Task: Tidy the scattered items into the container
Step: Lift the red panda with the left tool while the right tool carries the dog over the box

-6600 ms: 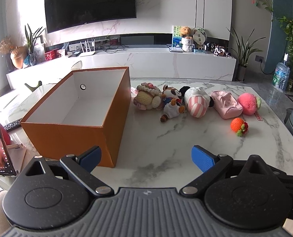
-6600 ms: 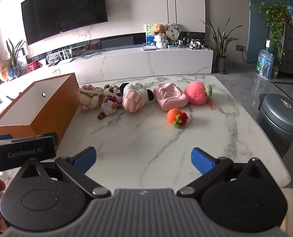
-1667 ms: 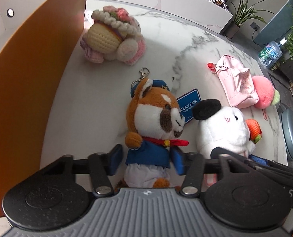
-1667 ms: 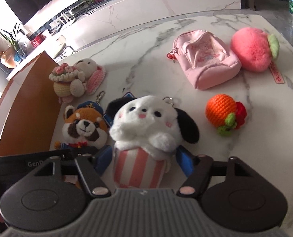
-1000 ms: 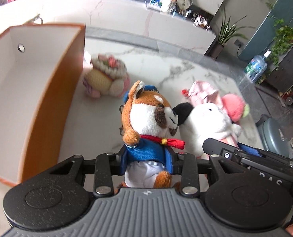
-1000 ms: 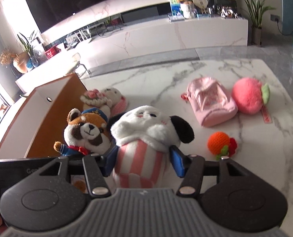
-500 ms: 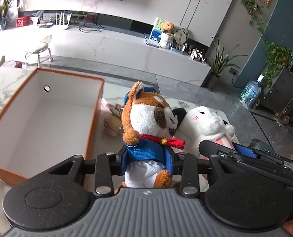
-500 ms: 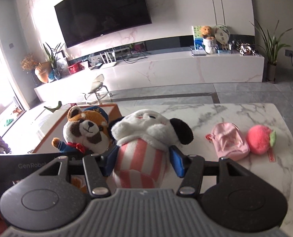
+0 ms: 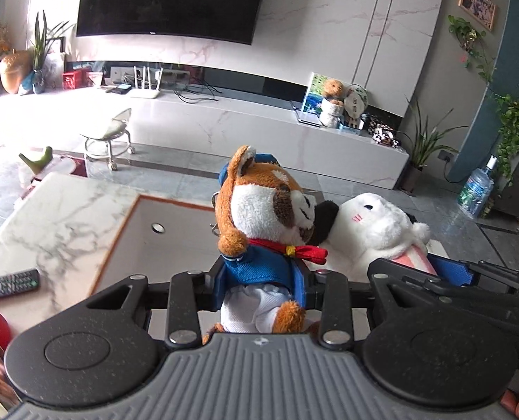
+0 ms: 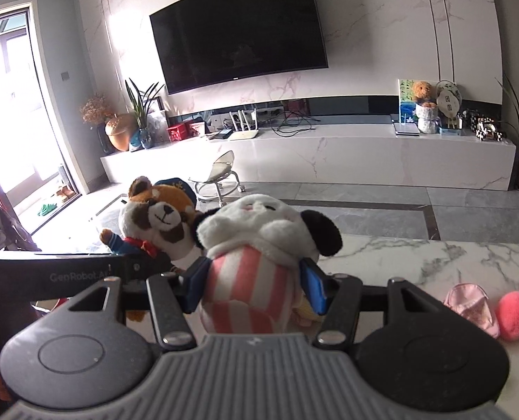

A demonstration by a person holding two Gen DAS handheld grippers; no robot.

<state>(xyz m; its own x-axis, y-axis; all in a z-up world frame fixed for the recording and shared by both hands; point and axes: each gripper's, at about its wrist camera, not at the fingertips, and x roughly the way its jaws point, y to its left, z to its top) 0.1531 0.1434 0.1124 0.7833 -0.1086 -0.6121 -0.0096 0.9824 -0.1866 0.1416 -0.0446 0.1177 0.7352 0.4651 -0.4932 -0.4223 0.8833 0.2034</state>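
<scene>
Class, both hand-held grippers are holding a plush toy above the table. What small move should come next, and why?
Probably lower both toys into the orange box and then open. The left hand-held gripper clamps the red panda plush with the box's bare white floor directly below, and the right hand-held gripper holds the striped dog plush just beside it.

We count two grippers, the left gripper [image 9: 262,287] and the right gripper [image 10: 255,281], and two plush toys: one red panda [image 9: 259,210] and one white dog [image 10: 259,231]. At three o'clock lie one pink pouch [image 10: 471,306] and one peach plush [image 10: 513,313]. We see one box [image 9: 175,241].
</scene>
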